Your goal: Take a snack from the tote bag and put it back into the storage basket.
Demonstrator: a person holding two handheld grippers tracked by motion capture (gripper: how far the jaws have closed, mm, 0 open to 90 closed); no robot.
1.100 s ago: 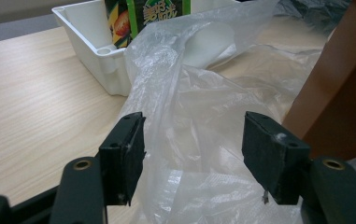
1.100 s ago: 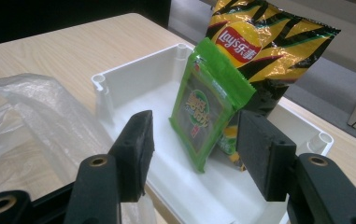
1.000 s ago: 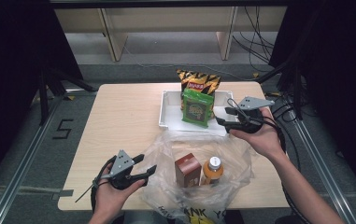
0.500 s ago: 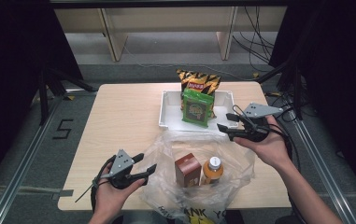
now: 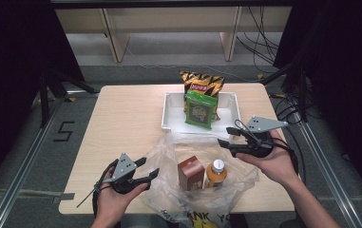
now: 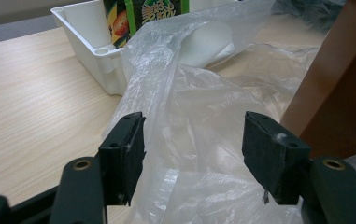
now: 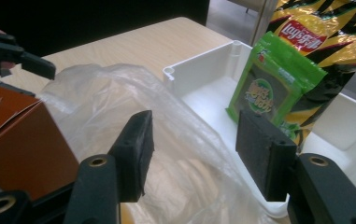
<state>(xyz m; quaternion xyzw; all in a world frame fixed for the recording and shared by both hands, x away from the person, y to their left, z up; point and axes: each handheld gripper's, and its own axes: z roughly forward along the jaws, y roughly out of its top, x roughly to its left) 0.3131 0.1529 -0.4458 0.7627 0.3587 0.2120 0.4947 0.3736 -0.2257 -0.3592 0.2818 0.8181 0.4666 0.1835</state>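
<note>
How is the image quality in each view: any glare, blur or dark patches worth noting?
High view: table evenly lit, surroundings nearly black, slightly soft overall. Left gripper view: the jaws sharp, the plastic bag shows bright sheen, the brown carton at the edge is blurred. Right gripper view: the green packet and chip bag readable, the white tray slightly overexposed.

The right gripper [image 5: 223, 136] is shifted away from the white tray [image 5: 173, 114] and drawn back toward the person's side of the table. A second ago its jaws were held over the tray's near right corner, just beside the green snack packet [image 5: 199, 109]; now they are held off the tray, above the far right edge of the clear plastic bag [image 5: 169, 152], with the jaws pointed left and kept apart on nothing.
</note>
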